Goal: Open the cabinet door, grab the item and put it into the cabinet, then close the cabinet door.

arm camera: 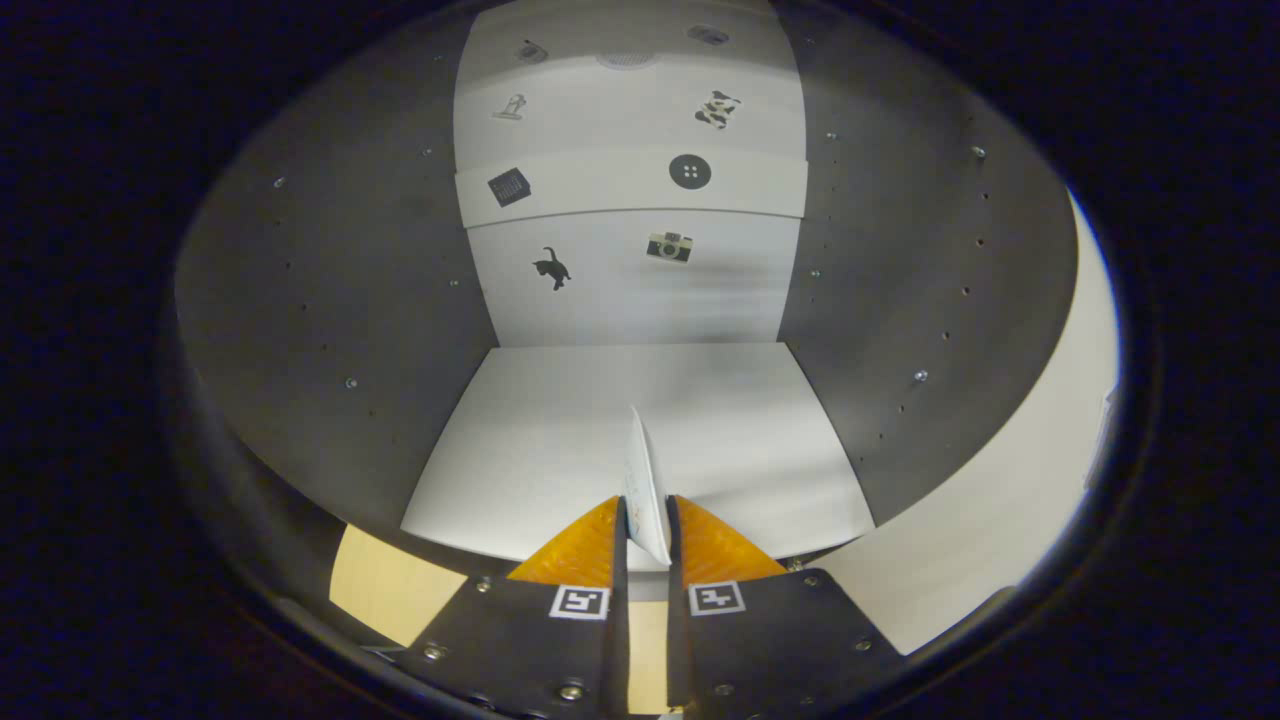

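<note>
Now, in the gripper view, the claw sits at the lower middle of the frame, its fingers drawn narrow and pinching a thin white item, perhaps a flat packet or card, seen edge-on. The item stands upright between the fingers and pokes forward past their tips, leaning slightly to the left at its top.

Ahead lies the open cabinet: dark side walls at left and right of the frame, a white floor in the centre, and a white back wall with small stickers in the upper middle. The door seems to be the pale panel swung out at the right of the frame. The item's tip is already over the front part of the floor.

To do this step well, I would carry the claw further in, keeping to the middle between the side walls, and lower it until the item's bottom edge meets the floor before letting go. Since it is thin and upright, it will likely topple when freed, so a low release is kinder. Draw straight back afterwards, clear of the door.
</note>
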Motion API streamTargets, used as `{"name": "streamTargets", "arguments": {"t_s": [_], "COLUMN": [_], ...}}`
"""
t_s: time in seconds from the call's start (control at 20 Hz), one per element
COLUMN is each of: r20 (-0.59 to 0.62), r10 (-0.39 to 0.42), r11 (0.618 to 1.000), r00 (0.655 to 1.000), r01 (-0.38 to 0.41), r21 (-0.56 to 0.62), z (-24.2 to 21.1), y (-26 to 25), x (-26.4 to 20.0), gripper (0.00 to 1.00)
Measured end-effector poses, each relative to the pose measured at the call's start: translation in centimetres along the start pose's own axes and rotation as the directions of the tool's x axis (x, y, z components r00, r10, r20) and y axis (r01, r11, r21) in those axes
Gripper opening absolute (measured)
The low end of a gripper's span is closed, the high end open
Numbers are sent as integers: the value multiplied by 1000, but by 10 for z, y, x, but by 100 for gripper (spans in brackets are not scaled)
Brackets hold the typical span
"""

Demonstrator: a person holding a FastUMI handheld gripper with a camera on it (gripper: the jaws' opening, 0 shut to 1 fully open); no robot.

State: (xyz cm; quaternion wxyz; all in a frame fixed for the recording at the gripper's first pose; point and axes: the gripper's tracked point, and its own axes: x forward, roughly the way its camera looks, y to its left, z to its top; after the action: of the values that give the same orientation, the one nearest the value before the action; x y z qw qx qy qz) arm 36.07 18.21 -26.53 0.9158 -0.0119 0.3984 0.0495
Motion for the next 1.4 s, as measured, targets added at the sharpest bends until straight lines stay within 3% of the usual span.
{"name": "streamTargets", "arguments": {"t_s": [0.15,0.4,0.8,1.15,1.4], "r20": [-4,40,176,406,512], "r10": [4,25,7,-72,-158], "r11": [1000,998,1000,995,985], "r00": [1000,999,984,911,845], "r01": [-4,-27,-7,93,173], "r21": [17,48,-2,-32,18], "z": [4,18,28,34,18], "y": [3,10,7,-4,-23], "x": [6,5,-32,-120,-194], "gripper": [17,32,32,32,31]}}
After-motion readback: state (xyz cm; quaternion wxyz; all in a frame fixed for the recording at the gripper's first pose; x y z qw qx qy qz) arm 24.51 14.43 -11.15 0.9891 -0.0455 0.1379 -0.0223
